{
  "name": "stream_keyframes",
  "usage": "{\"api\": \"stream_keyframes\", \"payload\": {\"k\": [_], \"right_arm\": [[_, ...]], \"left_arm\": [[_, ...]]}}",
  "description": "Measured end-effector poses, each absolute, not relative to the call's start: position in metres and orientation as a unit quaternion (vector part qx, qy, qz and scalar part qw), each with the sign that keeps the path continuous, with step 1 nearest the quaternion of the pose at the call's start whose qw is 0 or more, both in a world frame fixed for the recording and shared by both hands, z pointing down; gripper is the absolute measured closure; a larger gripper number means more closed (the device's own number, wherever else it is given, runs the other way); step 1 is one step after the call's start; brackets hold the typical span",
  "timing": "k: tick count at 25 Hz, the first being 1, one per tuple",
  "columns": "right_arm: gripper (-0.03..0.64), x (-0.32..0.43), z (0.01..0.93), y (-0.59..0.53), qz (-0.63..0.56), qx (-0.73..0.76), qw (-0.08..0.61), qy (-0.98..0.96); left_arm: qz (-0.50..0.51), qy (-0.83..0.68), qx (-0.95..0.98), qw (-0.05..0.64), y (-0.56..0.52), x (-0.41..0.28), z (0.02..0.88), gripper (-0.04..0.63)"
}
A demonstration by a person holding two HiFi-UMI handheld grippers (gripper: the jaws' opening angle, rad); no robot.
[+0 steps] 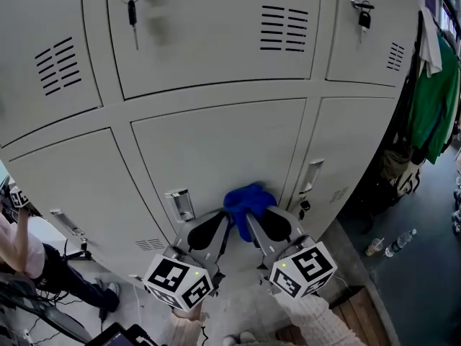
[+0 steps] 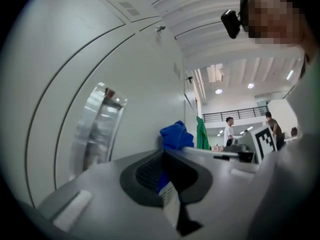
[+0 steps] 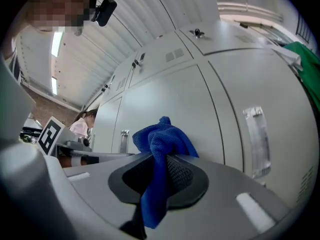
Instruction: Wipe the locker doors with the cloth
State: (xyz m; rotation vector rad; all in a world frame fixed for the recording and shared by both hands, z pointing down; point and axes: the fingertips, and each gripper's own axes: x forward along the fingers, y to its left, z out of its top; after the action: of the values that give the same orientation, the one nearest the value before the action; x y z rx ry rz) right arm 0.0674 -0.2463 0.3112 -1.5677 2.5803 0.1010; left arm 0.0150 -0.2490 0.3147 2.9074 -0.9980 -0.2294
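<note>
A bunched blue cloth (image 1: 248,200) rests against the lower middle grey locker door (image 1: 216,150), near its bottom right corner. Both grippers meet at it from below. My left gripper (image 1: 229,223) is shut, with a strip of the cloth and its white label caught between the pads (image 2: 150,173); the bunch (image 2: 176,135) sticks out past the tips. My right gripper (image 1: 252,225) is shut on the cloth (image 3: 160,141), whose tail hangs down between the jaws. In the right gripper view the door (image 3: 175,104) lies right behind the cloth.
A recessed metal handle (image 1: 180,204) sits left of the cloth, and another (image 1: 311,175) is on the neighbouring door. Keys (image 1: 133,6) hang from the upper door. Green clothing (image 1: 436,99) hangs at right, bottles (image 1: 400,242) stand on the floor, and a person (image 1: 21,247) is at the left.
</note>
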Motion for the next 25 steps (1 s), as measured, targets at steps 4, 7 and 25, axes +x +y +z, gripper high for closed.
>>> {"api": "stream_keyframes", "payload": {"k": [4,7,25], "right_arm": [[0.558,0.088,0.259,-0.249,0.089,-0.532,0.085,0.838],[0.558,0.104,0.220,-0.250,0.122,-0.541,0.105,0.825],[0.558,0.124,0.153,-0.256,0.159,-0.548,0.142,0.809]], "left_arm": [[-0.081,-0.298,0.951,-0.027,-0.251,0.033,0.274,0.589],[-0.099,-0.281,0.953,-0.052,-0.250,0.046,0.241,0.588],[-0.099,-0.253,0.959,-0.086,-0.248,0.067,0.192,0.589]]}}
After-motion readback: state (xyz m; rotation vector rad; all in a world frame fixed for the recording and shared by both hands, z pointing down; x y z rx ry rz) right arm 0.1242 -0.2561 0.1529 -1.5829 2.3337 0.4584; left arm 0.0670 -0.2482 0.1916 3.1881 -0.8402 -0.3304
